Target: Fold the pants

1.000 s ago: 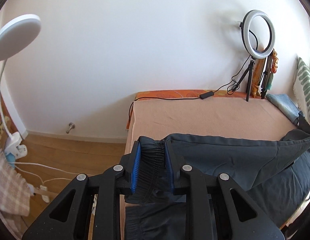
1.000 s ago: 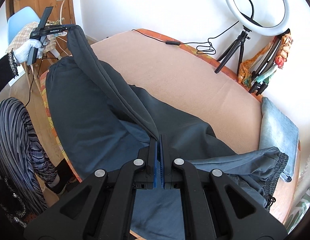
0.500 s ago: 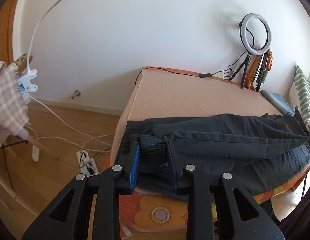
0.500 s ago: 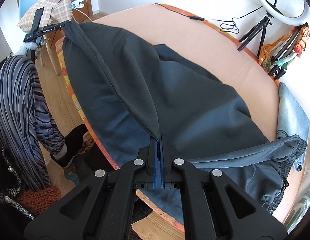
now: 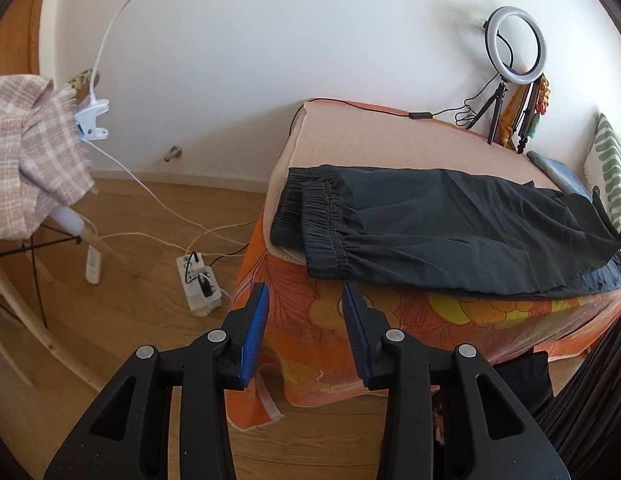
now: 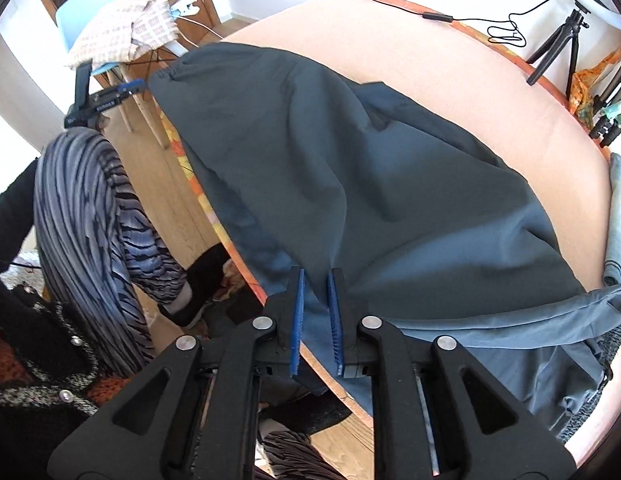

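Dark grey pants (image 5: 450,224) lie flat on the peach-covered bed (image 5: 390,148), one leg laid over the other, with the gathered cuffs (image 5: 322,220) at the left end. My left gripper (image 5: 305,286) hangs off the bed's edge in front of the cuffs, its jaws opening with nothing between them. In the right wrist view the pants (image 6: 370,184) spread across the bed. My right gripper (image 6: 315,276) is at their near fold, jaws opening, with slack cloth between the pads but not pinched. The left gripper (image 6: 106,98) shows at the far left by the cuffs.
A ring light on a tripod (image 5: 514,46) and a folded blue cloth (image 5: 550,164) stand at the bed's far side. A power strip (image 5: 198,284) and cables lie on the wooden floor. A chair with a checked cloth (image 5: 26,152) stands left. A person's striped trouser leg (image 6: 82,208) is beside the bed.
The left gripper let go of the cuffs and drew back off the bed's edge. The lifted leg now lies flat. The right gripper's jaws parted from the fold they pinched.
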Motion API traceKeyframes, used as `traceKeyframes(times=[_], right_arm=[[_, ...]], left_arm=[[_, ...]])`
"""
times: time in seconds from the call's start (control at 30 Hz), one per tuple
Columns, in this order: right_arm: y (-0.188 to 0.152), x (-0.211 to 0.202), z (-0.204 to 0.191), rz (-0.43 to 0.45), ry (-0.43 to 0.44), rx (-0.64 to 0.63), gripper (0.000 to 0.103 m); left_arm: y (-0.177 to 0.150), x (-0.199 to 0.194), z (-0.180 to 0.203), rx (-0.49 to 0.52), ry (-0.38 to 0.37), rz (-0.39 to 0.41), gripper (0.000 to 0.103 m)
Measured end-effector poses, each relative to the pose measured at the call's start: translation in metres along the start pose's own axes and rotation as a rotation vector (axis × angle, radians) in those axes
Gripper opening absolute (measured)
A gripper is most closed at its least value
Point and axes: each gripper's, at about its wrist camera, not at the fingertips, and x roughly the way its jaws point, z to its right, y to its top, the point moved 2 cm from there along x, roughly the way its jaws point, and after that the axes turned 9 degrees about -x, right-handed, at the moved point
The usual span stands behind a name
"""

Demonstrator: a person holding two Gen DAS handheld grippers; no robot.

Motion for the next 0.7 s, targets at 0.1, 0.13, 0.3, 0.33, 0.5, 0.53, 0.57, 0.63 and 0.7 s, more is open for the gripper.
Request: traceKeyframes(times=[0.1,0.13,0.3,0.33,0.5,0.53,0.57,0.63,0.7], right_arm=[[0.016,-0.011,-0.009,0.046,0.064,-0.041,0.031],[0.023,-0.016,-0.012,0.068,0.071,-0.056,0.033],[0.073,-0.021,-0.017,0.175,0.098,-0.092,0.037],[0.086,-0.019,-0.017,0.191,0.097,-0.1,0.037],[0.144,0.009,-0.021,0.232,0.149,-0.118,0.037],[0.155,0.017,-0.023,0.234,0.163,-0.131,0.037],[0.166,0.024,-0.026,0.236,0.17,-0.143,0.037],[0.187,0.037,-0.032,0.236,0.201,-0.161,0.037],[0.207,0.05,-0.04,0.234,0.222,-0.177,0.037]], left_arm=[[-0.005,-0.01,-0.008,-0.064,-0.012,-0.004,0.036],[-0.005,-0.014,-0.01,-0.105,-0.028,-0.002,0.036],[0.0,-0.025,-0.012,-0.323,-0.121,0.011,0.036],[0.002,-0.024,-0.009,-0.346,-0.141,0.003,0.036],[0.008,-0.02,-0.002,-0.508,-0.196,0.012,0.036],[0.008,-0.018,-0.003,-0.551,-0.208,0.018,0.036],[0.007,-0.017,-0.005,-0.587,-0.219,0.02,0.036],[0.005,-0.012,-0.006,-0.647,-0.222,0.017,0.036],[0.002,-0.008,-0.006,-0.693,-0.249,0.013,0.036]])
